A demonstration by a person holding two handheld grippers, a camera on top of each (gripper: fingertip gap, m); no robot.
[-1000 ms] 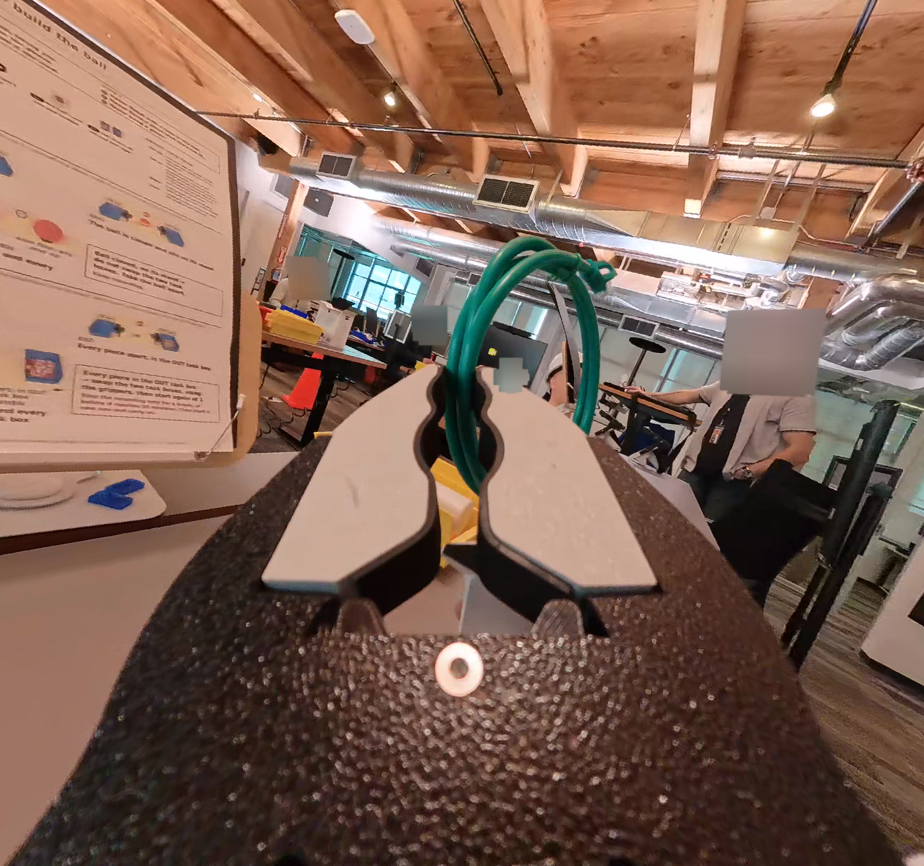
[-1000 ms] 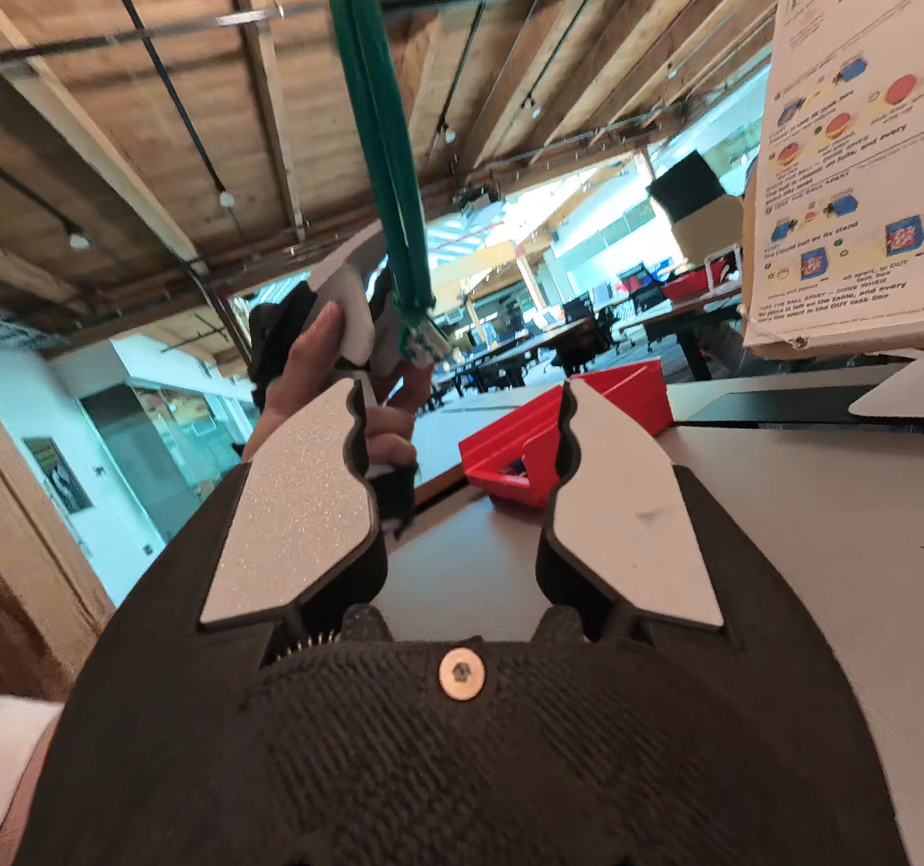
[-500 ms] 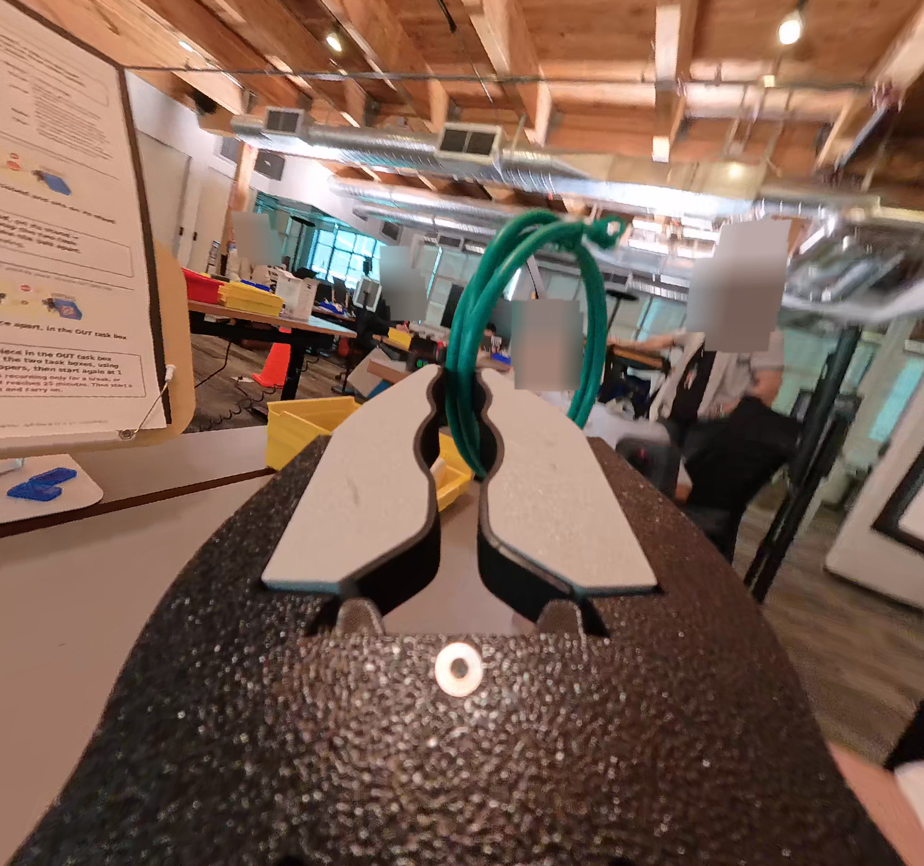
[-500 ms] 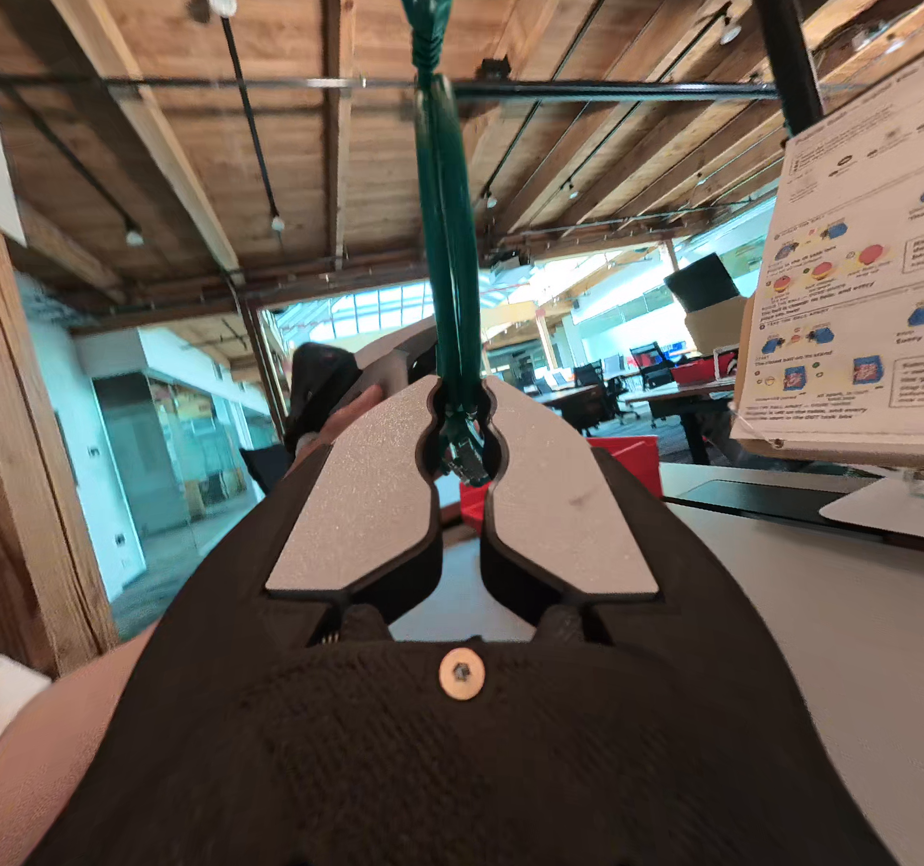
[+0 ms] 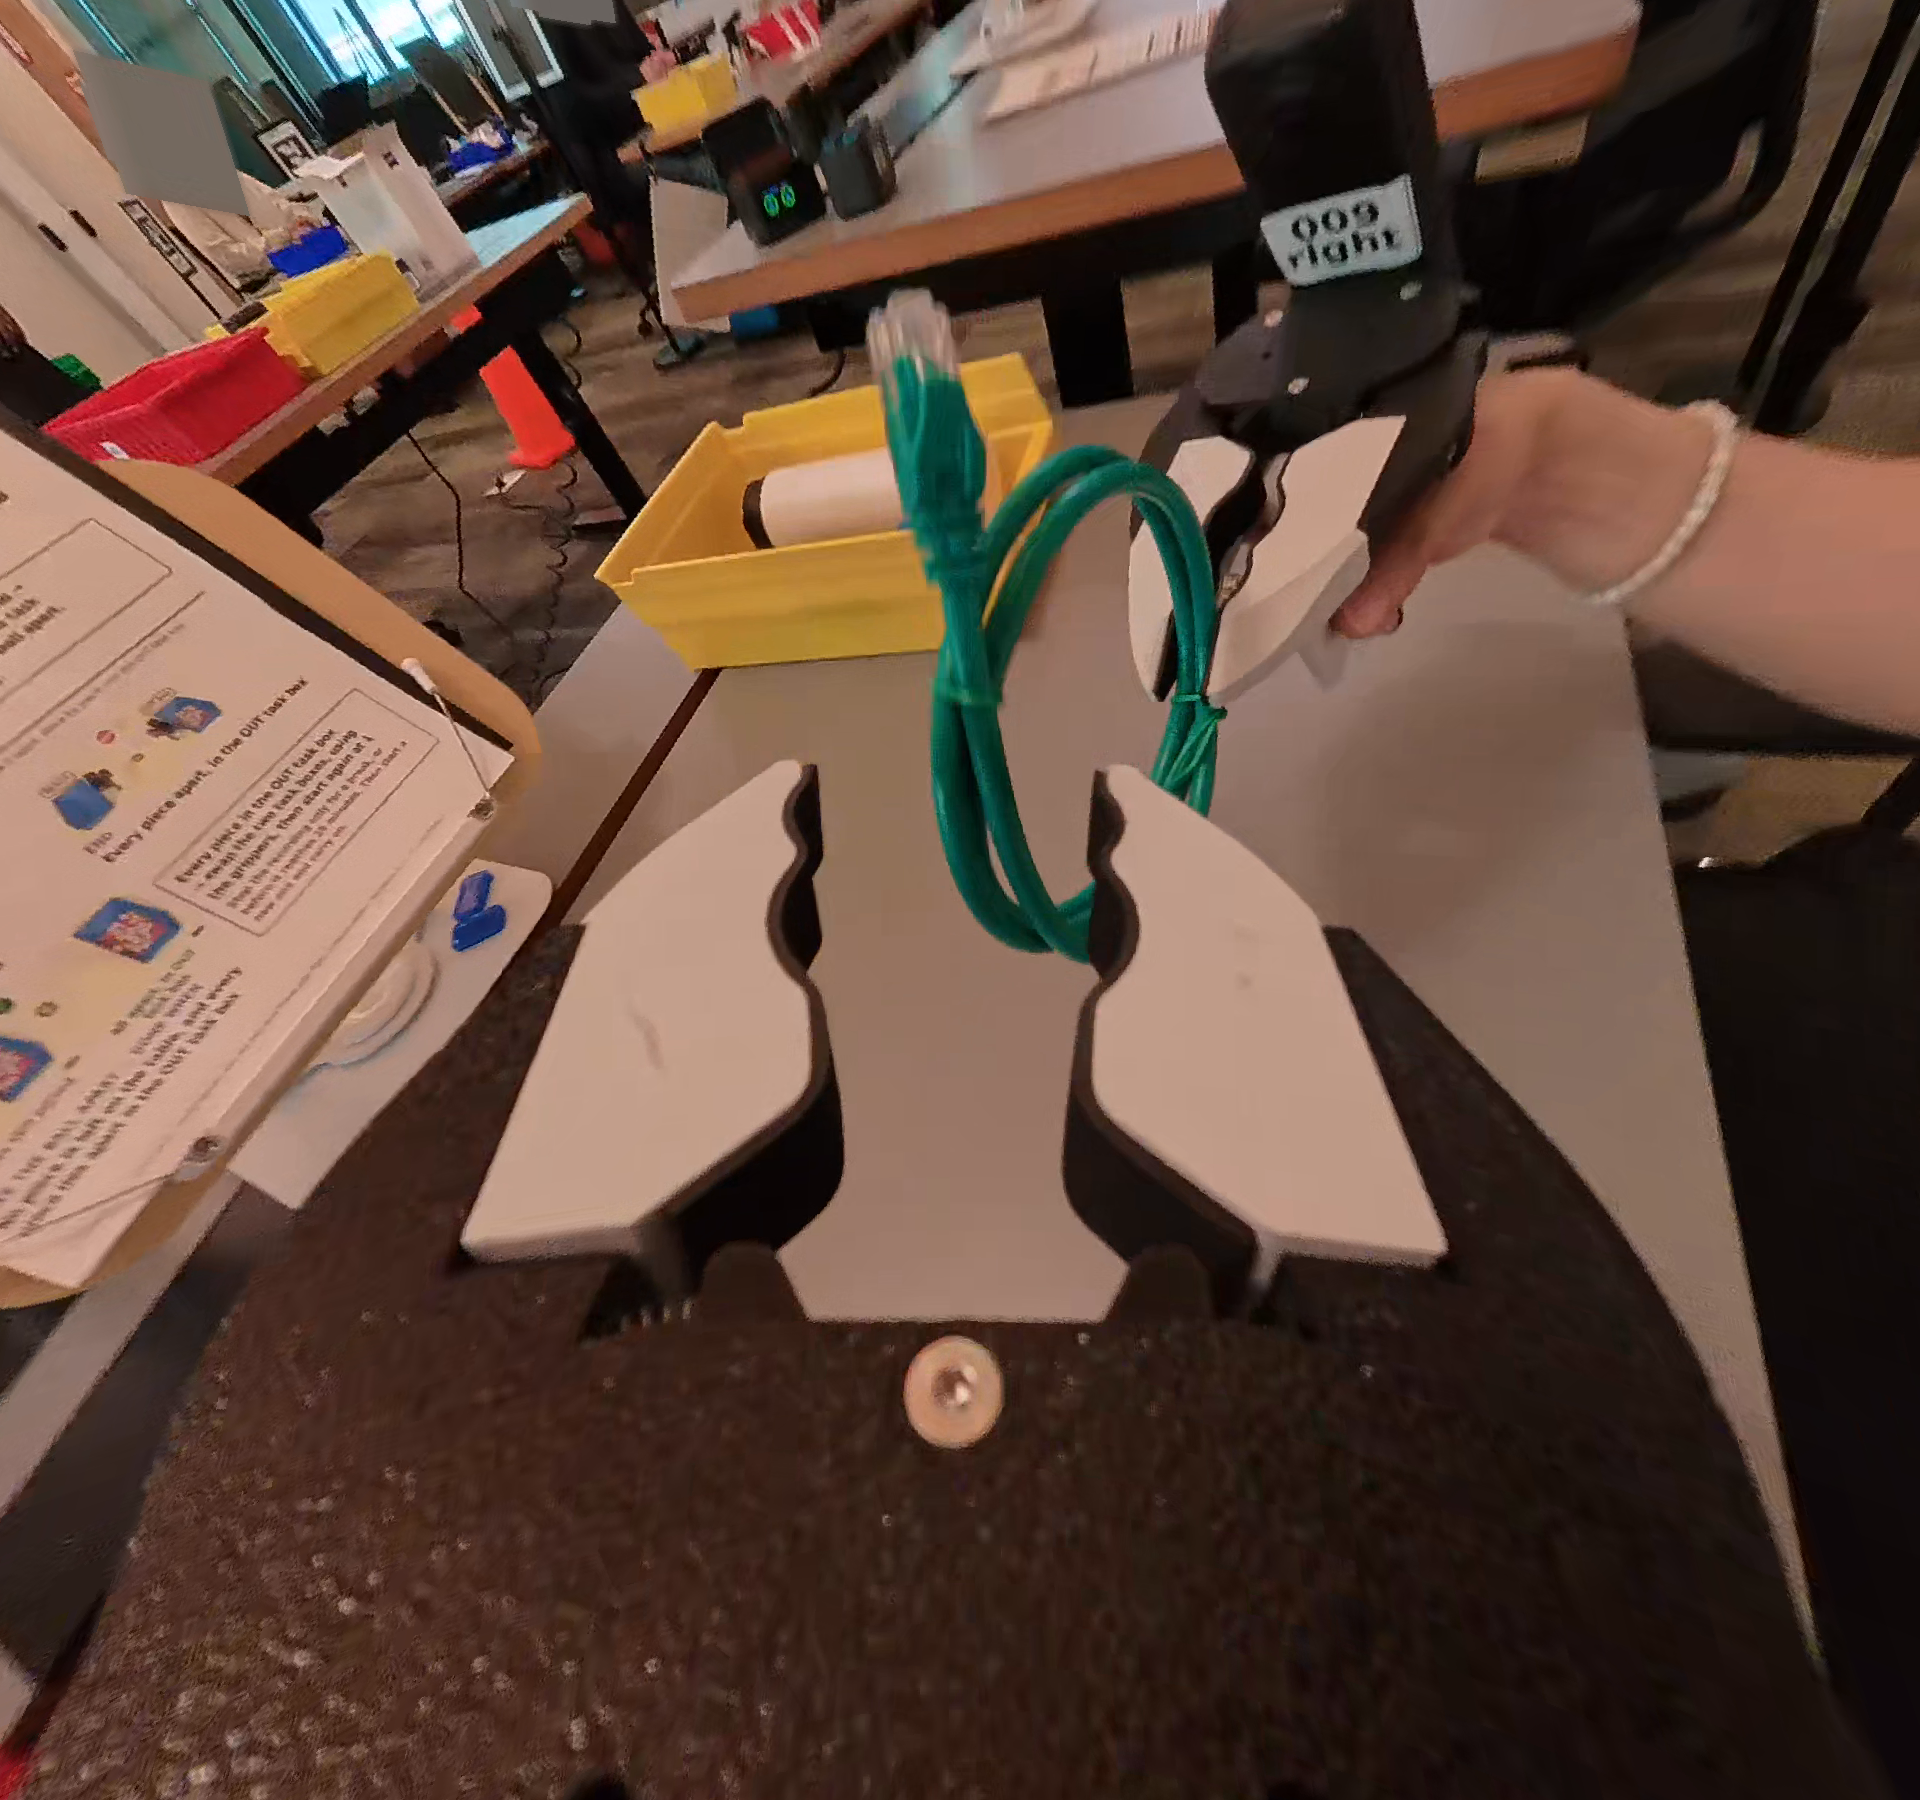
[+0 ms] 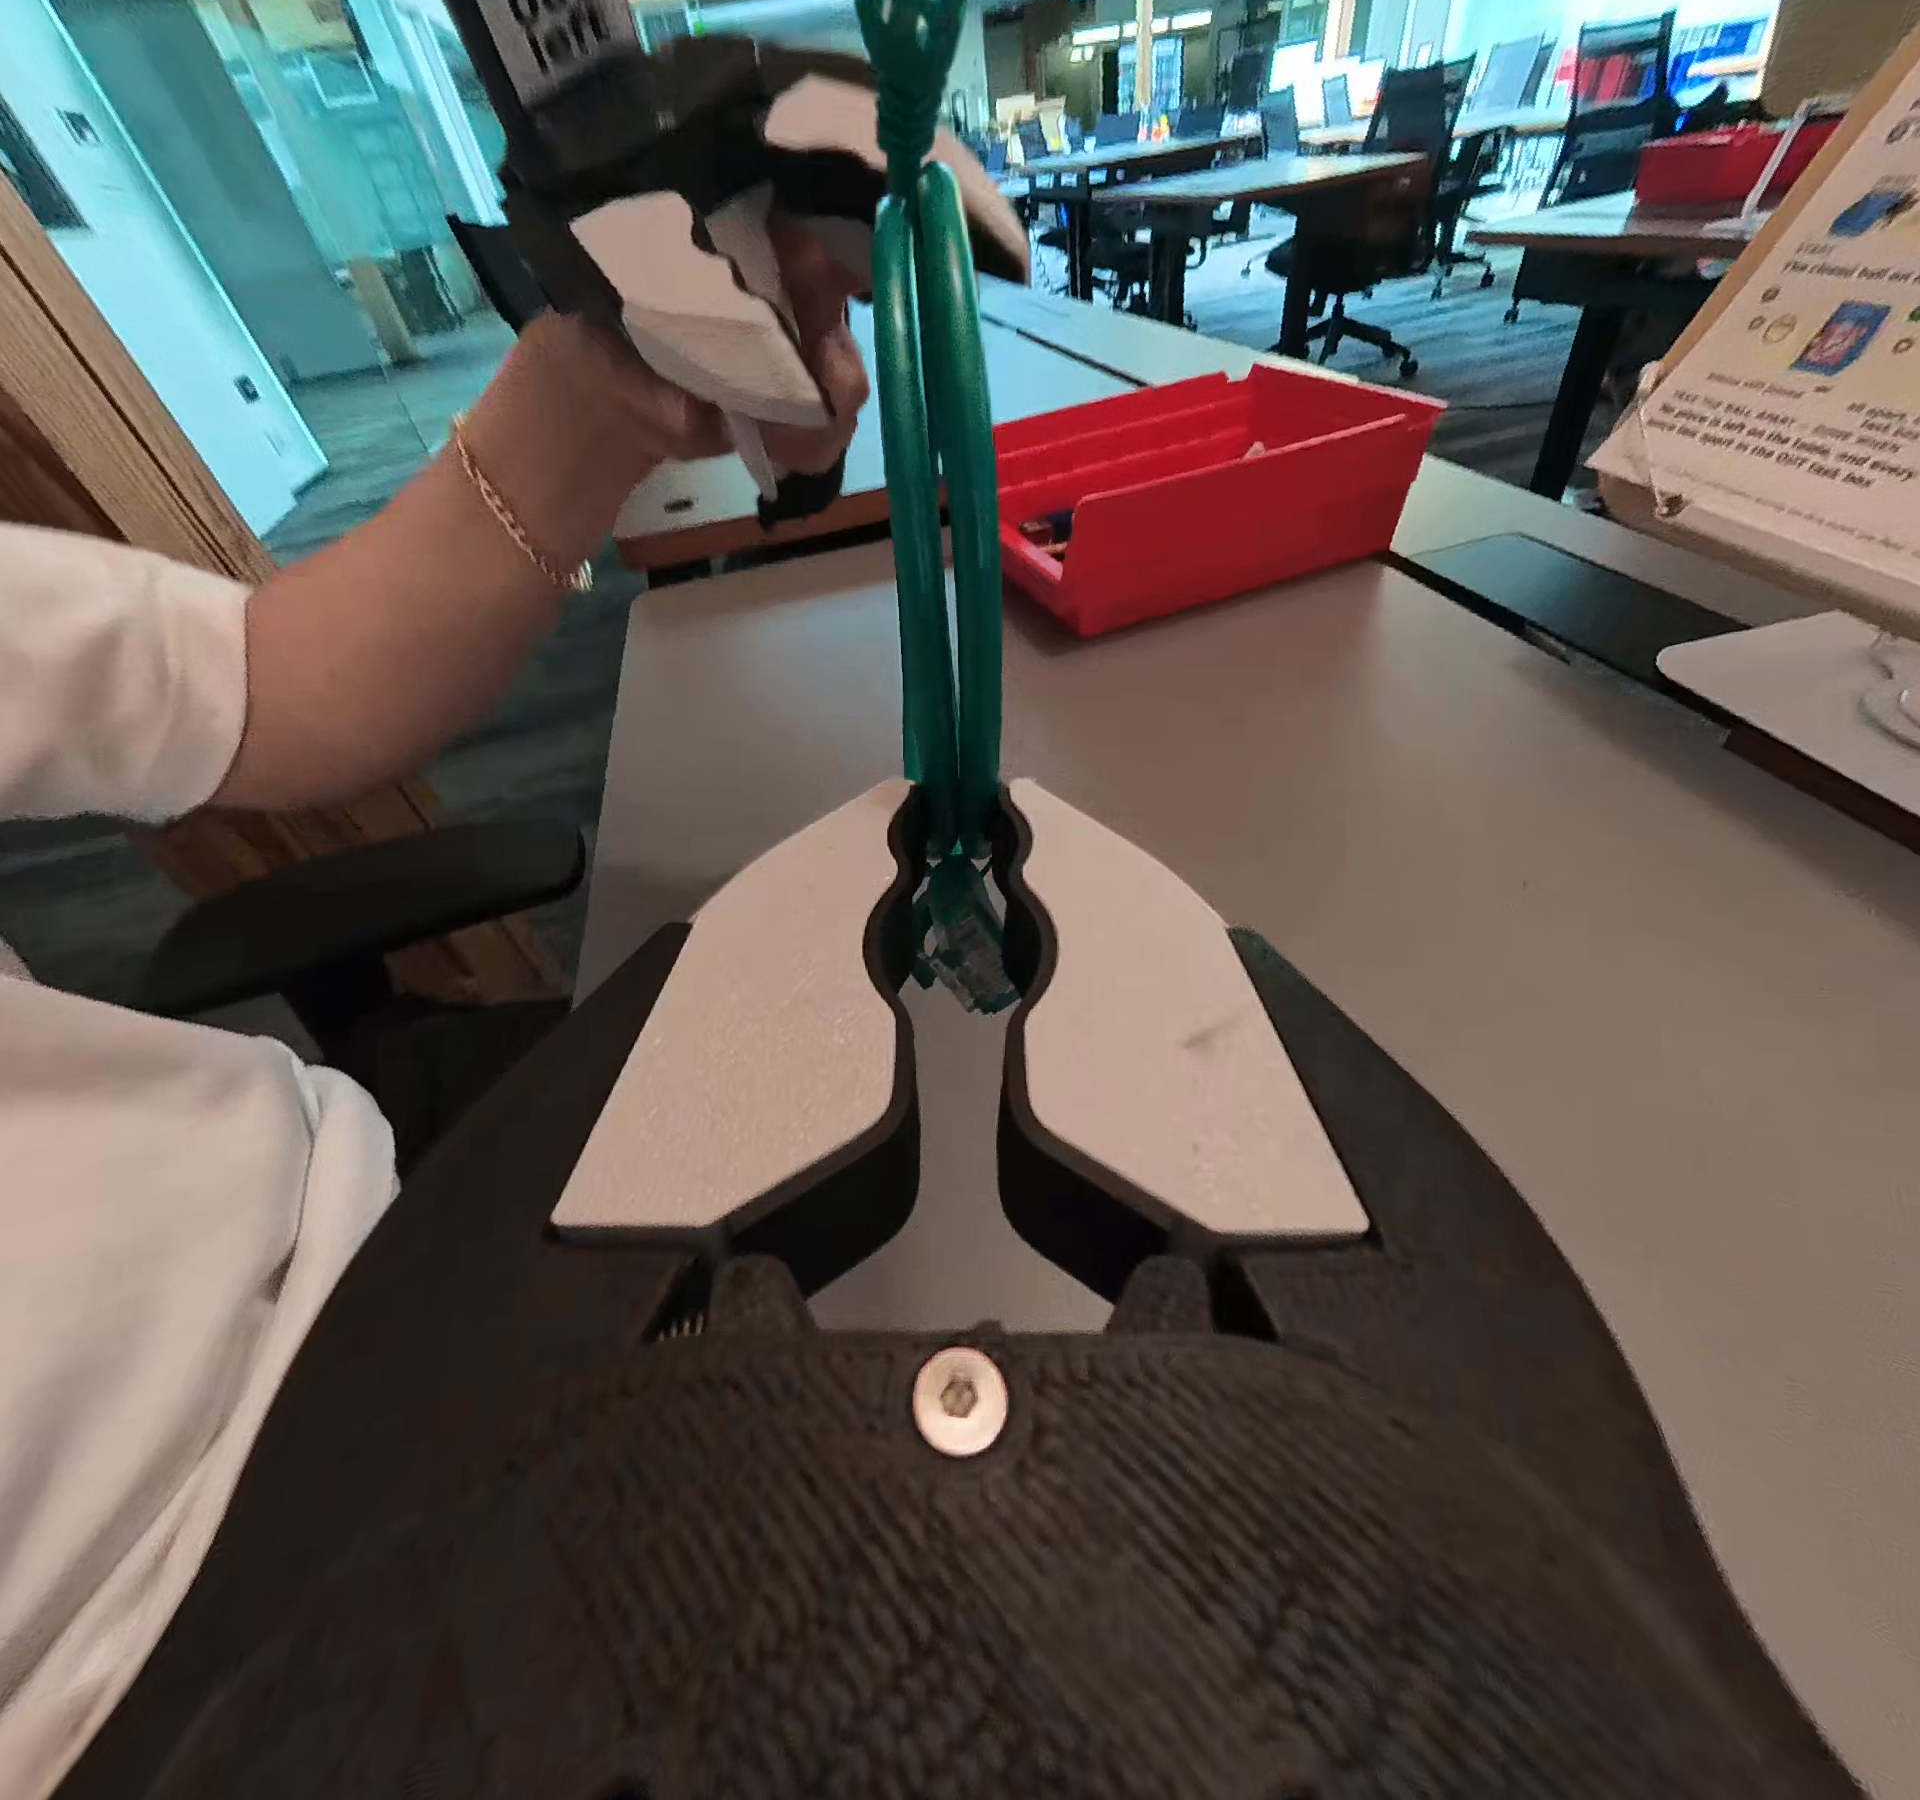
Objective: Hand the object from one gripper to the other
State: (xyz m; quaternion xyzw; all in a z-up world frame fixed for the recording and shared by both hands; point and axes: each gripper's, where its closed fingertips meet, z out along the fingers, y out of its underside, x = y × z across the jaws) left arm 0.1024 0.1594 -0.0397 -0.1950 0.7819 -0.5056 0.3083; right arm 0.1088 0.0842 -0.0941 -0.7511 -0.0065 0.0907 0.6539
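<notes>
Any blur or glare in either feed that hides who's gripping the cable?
Left wrist view: near field sharp, the cable pinched in the right claw, far desks smeared, edges bowed by the lens. Right wrist view: the left claw is motion-blurred, the plug sharp; no glare.

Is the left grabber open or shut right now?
Open. The left gripper has its grey jaws spread wide, with bare table between them. The coiled green network cable is pinched only by the right gripper.

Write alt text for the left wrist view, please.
The left gripper has its jaws open, and the coiled green cable hangs from the shut right gripper above a grey table, with a yellow bin behind.
</notes>
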